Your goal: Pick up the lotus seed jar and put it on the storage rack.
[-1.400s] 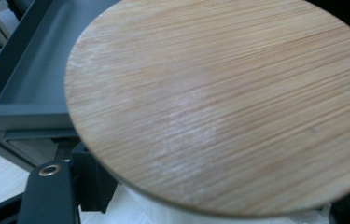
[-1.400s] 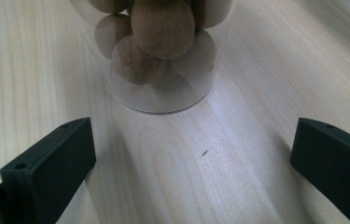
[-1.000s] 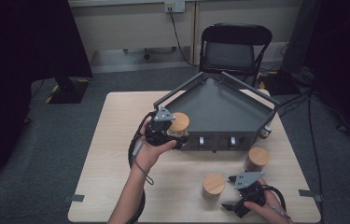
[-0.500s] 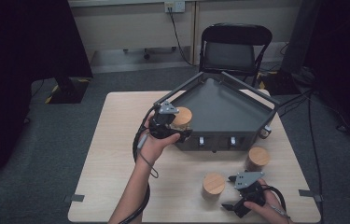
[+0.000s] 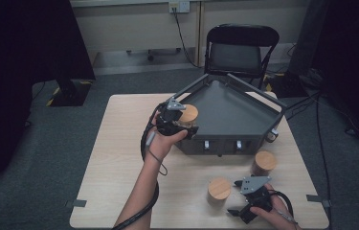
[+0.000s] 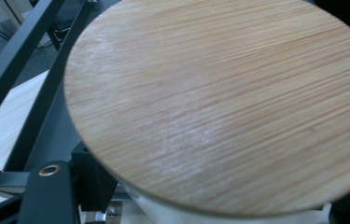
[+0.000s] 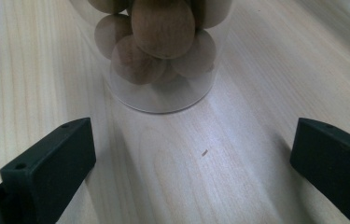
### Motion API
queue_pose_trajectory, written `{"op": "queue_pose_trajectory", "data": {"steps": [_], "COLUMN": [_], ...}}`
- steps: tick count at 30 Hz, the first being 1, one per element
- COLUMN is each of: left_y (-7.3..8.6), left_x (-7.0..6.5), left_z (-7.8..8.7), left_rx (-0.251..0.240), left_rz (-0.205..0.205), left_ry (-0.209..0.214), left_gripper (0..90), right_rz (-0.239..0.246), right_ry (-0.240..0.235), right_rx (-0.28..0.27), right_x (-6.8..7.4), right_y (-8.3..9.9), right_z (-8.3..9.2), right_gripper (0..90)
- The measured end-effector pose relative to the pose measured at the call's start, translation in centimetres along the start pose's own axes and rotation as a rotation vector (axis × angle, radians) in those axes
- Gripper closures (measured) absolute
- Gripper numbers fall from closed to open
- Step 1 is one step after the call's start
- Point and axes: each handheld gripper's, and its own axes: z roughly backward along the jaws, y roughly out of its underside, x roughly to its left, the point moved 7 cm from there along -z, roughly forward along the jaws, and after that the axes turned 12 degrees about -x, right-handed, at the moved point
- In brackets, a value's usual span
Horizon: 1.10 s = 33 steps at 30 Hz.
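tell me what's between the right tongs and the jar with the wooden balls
Nothing: in the right gripper view the open right tongs face the ball-filled jar with just bare table between them, apart from one tiny speck on the wood.

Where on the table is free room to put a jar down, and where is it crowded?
Free: the table's left part, beside the left gripper; also the floor of the grey tray, right of the held jar. Crowded: the front right, where two jars stand near the right gripper.
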Motion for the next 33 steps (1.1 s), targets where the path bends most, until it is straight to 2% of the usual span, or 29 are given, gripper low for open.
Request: {"op": "queue_pose_trajectory", "data": {"steps": [16,33], "left_y": [-0.4,-1.0], "left_x": [0.5,1.1], "left_z": [-1.6,-3.7], "left_rx": [-0.001,0.006], "left_rz": [0.021,0.019], "left_ry": [-0.035,-0.059], "left_gripper": [25.8,25.8], "right_rz": [-0.001,0.000], "right_ry": [0.000,0.000], "right_rx": [0.000,0.001], "right_x": [0.0,0.0], "right_y": [0.0,0.0], "right_z": [0.0,0.0], "right_gripper": [0.0,0.0]}}
